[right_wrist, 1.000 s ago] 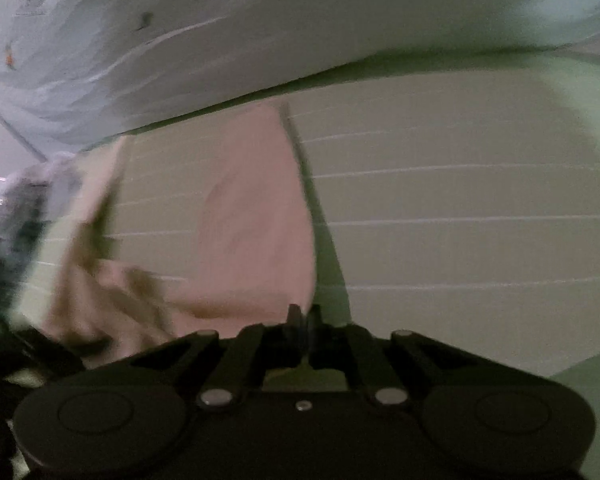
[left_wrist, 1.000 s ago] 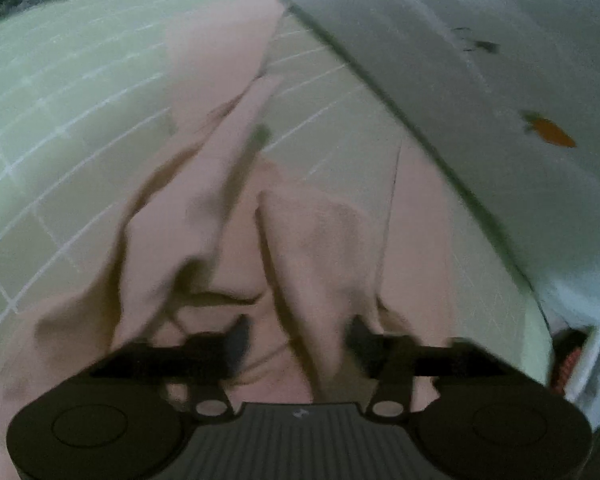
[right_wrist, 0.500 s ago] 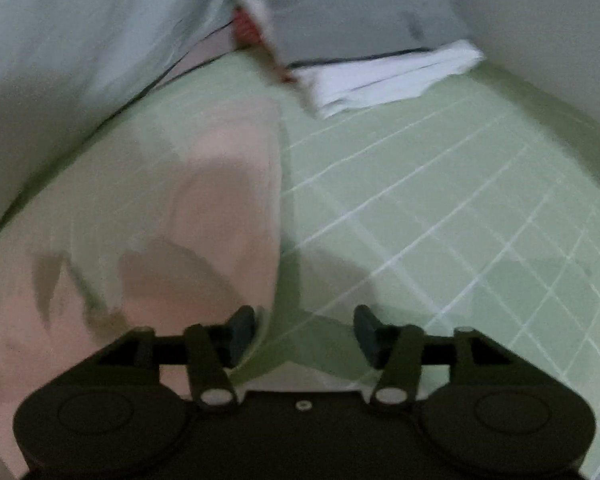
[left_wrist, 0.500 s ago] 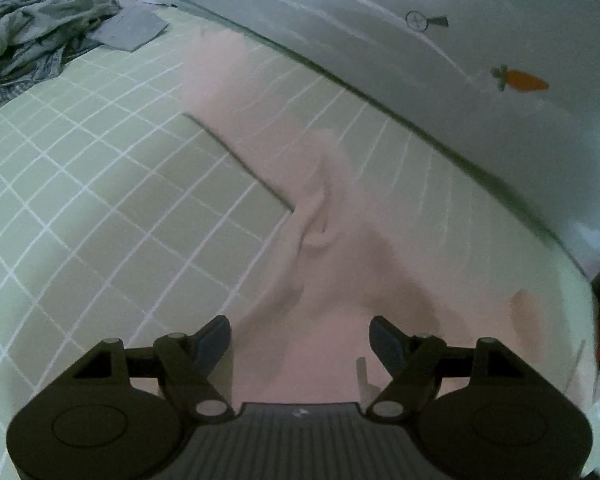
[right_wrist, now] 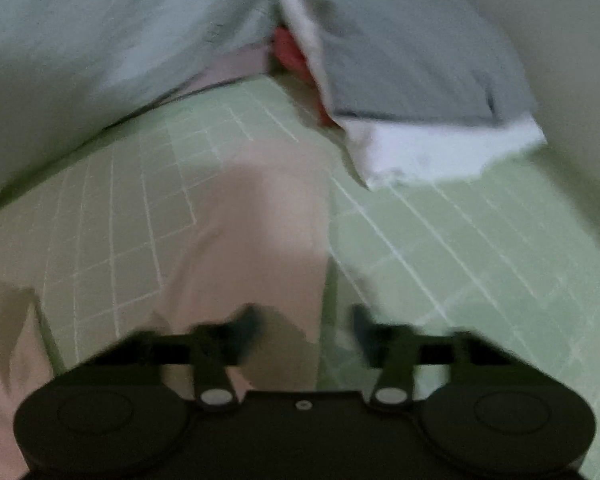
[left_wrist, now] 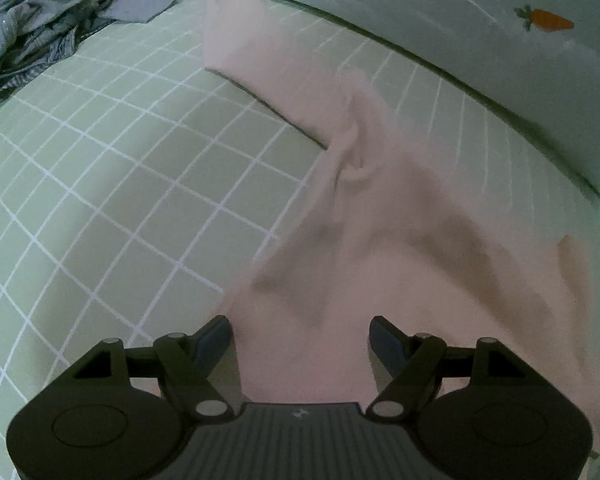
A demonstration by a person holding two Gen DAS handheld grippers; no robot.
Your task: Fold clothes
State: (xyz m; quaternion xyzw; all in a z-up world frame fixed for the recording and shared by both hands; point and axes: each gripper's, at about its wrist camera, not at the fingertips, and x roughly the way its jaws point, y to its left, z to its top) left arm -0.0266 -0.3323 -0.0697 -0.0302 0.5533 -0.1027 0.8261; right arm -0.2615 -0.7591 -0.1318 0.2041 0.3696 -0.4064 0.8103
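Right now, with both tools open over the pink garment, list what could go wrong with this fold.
1. The pink garment lies bunched, with a raised ridge; folding now could lock in creases.
2. Both the left tool and right tool are open, so neither holds any cloth.
3. The right view is blurred, so aiming at the garment's edge may miss.

Pale green sheet with a white grid of lines — the bed covering, seen in both wrist views. Pale blue-grey fabric runs along its far edge, printed with a small orange carrot motif. Crumpled grey striped cloth heap at the far left corner, a flat grey square piece just beside it. Right view, blurred — a grey folded item lies on a white folded item; a red object, partly hidden, beside them.
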